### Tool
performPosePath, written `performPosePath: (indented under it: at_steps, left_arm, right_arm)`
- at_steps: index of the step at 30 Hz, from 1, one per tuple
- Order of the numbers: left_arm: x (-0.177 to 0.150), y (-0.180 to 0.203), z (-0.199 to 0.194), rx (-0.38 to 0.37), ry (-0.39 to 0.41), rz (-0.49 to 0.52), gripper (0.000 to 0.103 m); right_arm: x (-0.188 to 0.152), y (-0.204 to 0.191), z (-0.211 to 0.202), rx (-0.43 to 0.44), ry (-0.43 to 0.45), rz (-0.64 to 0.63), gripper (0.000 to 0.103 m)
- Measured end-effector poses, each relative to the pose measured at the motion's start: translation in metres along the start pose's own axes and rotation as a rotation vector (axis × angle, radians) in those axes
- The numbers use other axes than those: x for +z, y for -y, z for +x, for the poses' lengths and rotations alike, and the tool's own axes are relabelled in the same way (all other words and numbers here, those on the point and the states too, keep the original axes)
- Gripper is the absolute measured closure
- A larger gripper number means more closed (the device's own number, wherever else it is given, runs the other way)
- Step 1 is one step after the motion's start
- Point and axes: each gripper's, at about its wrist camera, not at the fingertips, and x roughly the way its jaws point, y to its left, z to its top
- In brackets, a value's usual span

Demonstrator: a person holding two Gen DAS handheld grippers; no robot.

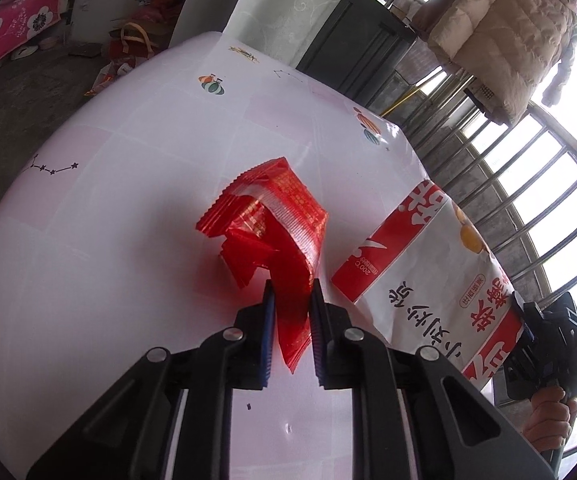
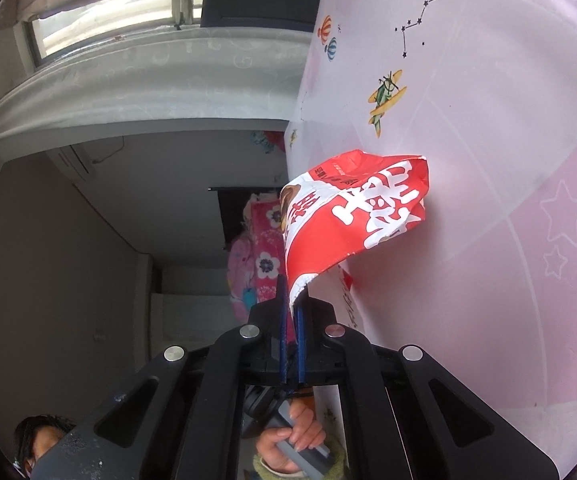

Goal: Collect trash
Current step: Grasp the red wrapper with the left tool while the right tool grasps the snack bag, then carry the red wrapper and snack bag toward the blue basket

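Observation:
A crumpled red see-through wrapper (image 1: 272, 216) lies partly lifted on the white and pink tablecloth (image 1: 128, 200). My left gripper (image 1: 291, 286) is shut on its near strip, which runs down between the blue pads. To the right is a red and white snack bag (image 1: 420, 276) with printed characters. My right gripper (image 1: 524, 316) holds this bag's near end at the table's right edge. In the right wrist view the right gripper (image 2: 291, 292) is shut on the torn edge of the bag (image 2: 352, 216). There the bag hangs folded beside the tablecloth (image 2: 488, 160).
Window bars (image 1: 528, 184) and a hanging quilted coat (image 1: 508, 32) stand beyond the table's right side. Bags (image 1: 128, 44) and a pink flowered blanket (image 1: 8, 36) lie on the floor at the far left. A hand (image 2: 292, 436) grips the other gripper's handle below.

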Motion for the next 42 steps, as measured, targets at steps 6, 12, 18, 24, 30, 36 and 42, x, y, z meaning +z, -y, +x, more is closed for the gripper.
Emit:
performPosePath:
  at_steps: [6, 12, 18, 24, 30, 36, 42]
  left_arm:
    - [-0.015, 0.03, -0.013, 0.042, 0.037, 0.123, 0.088]
    - [-0.029, 0.06, -0.021, 0.08, 0.073, 0.225, 0.088]
    - [-0.038, 0.081, -0.03, 0.085, 0.097, 0.282, 0.088]
    - [-0.047, 0.095, -0.042, 0.094, 0.13, 0.328, 0.088]
    - [-0.054, 0.109, -0.052, 0.107, 0.162, 0.371, 0.088]
    - [-0.06, 0.119, -0.059, 0.129, 0.189, 0.407, 0.088]
    - [-0.064, 0.124, -0.067, 0.104, 0.188, 0.406, 0.088]
  right_arm:
    - [-0.014, -0.002, -0.026, -0.034, 0.025, -0.036, 0.101]
    - [-0.018, -0.005, -0.034, -0.056, 0.06, -0.06, 0.101]
    - [-0.022, -0.006, -0.053, -0.062, 0.082, -0.074, 0.102]
    - [-0.028, -0.008, -0.066, -0.058, 0.105, -0.083, 0.102]
    - [-0.031, -0.01, -0.076, -0.044, 0.122, -0.096, 0.102]
    - [-0.033, -0.01, -0.084, -0.033, 0.146, -0.112, 0.102]
    - [-0.038, -0.013, -0.099, -0.019, 0.177, -0.132, 0.102]
